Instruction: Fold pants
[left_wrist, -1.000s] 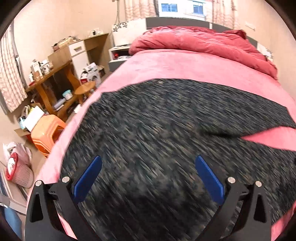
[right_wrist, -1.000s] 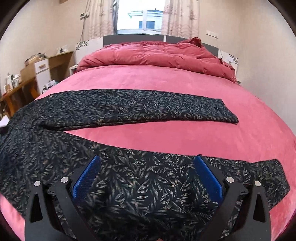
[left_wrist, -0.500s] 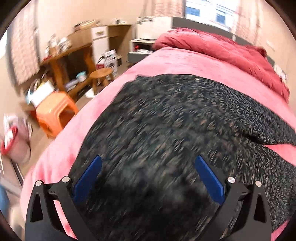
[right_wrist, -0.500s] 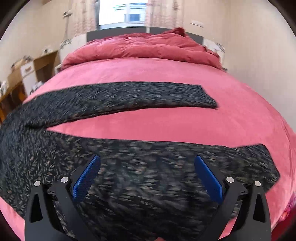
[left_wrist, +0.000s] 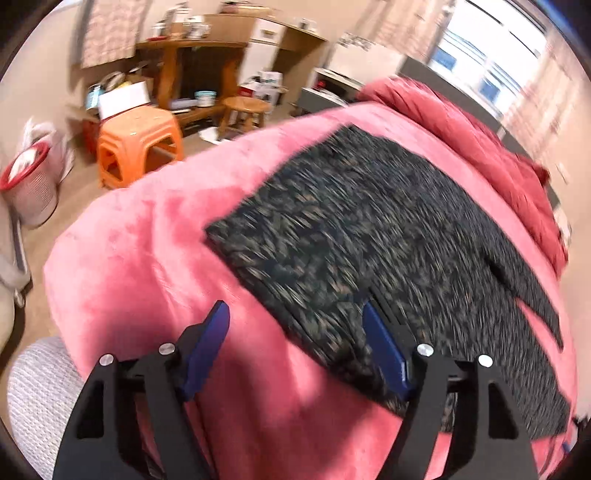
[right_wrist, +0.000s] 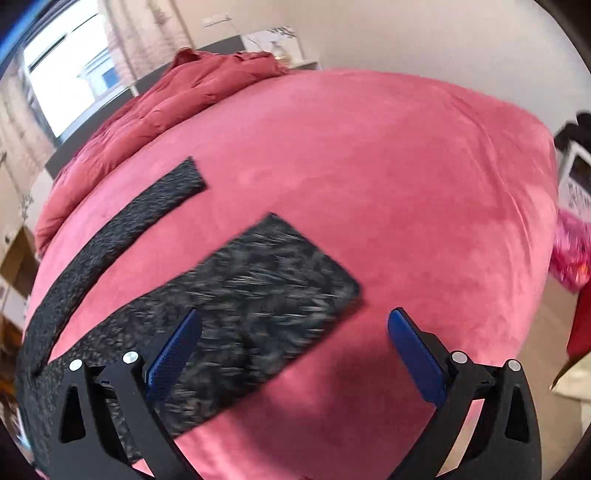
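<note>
Now | left tool (left_wrist: 295, 325): apart, just closing, over pants (left_wrist: 369, 229) waistband | right tool (right_wrist: 293, 325): apart

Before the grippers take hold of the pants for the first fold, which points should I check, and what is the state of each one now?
1. Pants lie flat on the bed: ok, as far as the blur allows.
2. Both legs apart, not crossed, in the right wrist view: ok.
3. Left gripper at the waist corner: ok; its jaws have just been closing, the right pad over the cloth, nothing pinched yet.
4. Right gripper at the near leg's hem: ok, open, hem corner between its fingers, not gripped.
5. Pads touching the cloth: cannot tell.
6. Sharp pictures: not ok, both blurred.
</note>
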